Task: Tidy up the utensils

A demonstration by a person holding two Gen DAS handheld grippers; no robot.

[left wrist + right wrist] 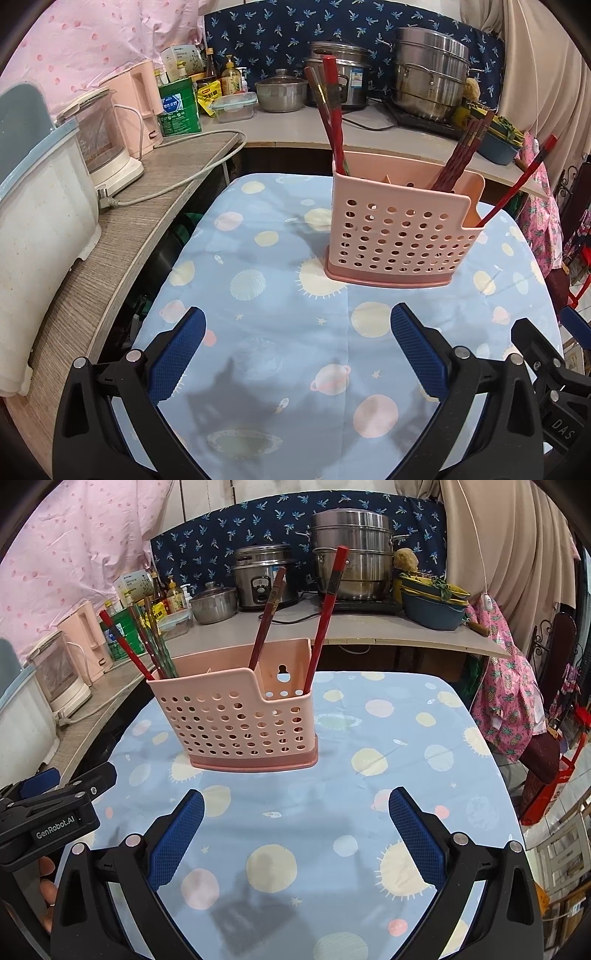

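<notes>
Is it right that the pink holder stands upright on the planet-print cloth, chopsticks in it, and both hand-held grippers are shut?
Not quite. Both wrist views show the left hand-held gripper and right hand-held gripper open and empty. The pink holder does stand upright on the cloth, holding chopsticks.

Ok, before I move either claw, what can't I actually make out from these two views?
- Chopstick tips: hidden in both views by the wall of the pink holder.
- Dividers inside the holder: barely visible over its rim; the compartment count is unclear.
- Right claw: cut off at the right edge of the left wrist view.
- Left claw: cut off at the left edge of the right wrist view.
- Can: print too small to read.
</notes>
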